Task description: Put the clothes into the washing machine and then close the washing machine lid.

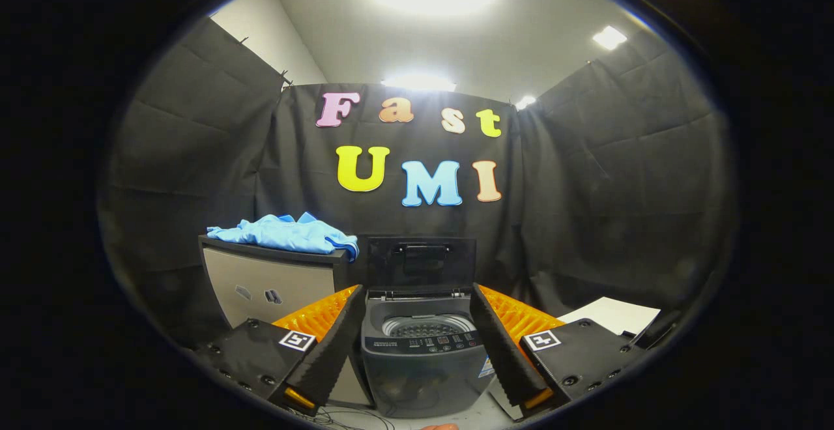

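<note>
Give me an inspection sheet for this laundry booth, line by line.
Surface: cabinet top holds the clothes.
Job's things: blue clothes heaped on the cabinet; washer beside it, lid up, drum looks empty.
Clutter: white sheet beyond the right finger.
Grippers: gripper open, holding nothing, washer framed between its fingers.
Cables: thin wires on the floor at the washer's base.
Surroundings: black cloth walls, ceiling lights on.

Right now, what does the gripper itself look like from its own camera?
The gripper has two long, wedge-shaped fingers with ribbed outer sides. Each sits on a black block held by screws and bearing a square black-and-white marker.
</note>
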